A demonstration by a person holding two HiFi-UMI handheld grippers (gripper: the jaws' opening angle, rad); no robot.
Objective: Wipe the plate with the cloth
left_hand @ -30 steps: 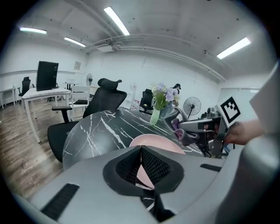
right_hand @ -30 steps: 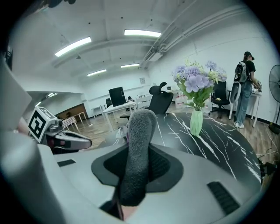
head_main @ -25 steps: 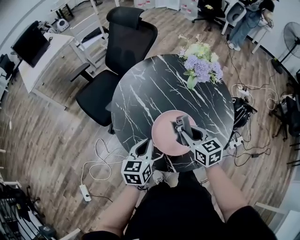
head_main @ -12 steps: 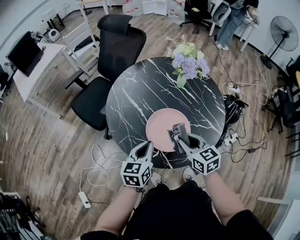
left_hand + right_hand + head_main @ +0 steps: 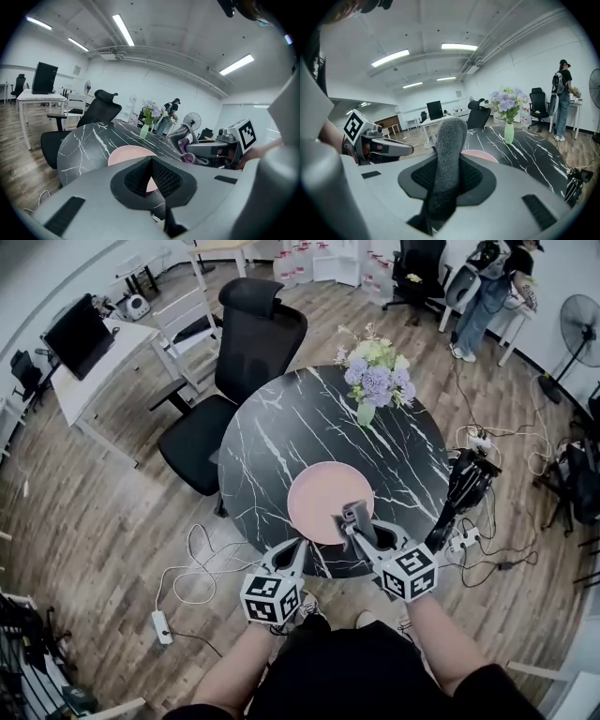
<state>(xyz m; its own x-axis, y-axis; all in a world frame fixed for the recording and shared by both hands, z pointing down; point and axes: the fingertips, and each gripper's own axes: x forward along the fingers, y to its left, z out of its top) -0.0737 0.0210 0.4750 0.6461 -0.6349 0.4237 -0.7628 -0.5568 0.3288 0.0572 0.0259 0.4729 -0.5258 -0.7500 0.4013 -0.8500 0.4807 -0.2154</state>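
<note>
A pink plate (image 5: 322, 499) lies on the near half of the round black marble table (image 5: 281, 427). My right gripper (image 5: 353, 518) hovers at the plate's near right rim, shut on a grey fuzzy cloth (image 5: 355, 513). In the right gripper view the cloth (image 5: 447, 150) stands up between the jaws, hiding much of the plate (image 5: 482, 155) behind it. My left gripper (image 5: 299, 548) is shut and holds nothing, just at the table's near edge, left of the right one. From the left gripper view the plate (image 5: 125, 154) lies ahead of the closed left gripper (image 5: 151, 162).
A vase of purple and white flowers (image 5: 373, 374) stands at the table's far side. A black office chair (image 5: 236, 362) is pushed against the far left. Cables and a power strip (image 5: 161, 626) lie on the wooden floor. A person (image 5: 487, 287) stands far right.
Both grippers have drawn back toward me. The right one, still holding the cloth, went from over the plate's middle to its near right rim. The left one stays shut.
</note>
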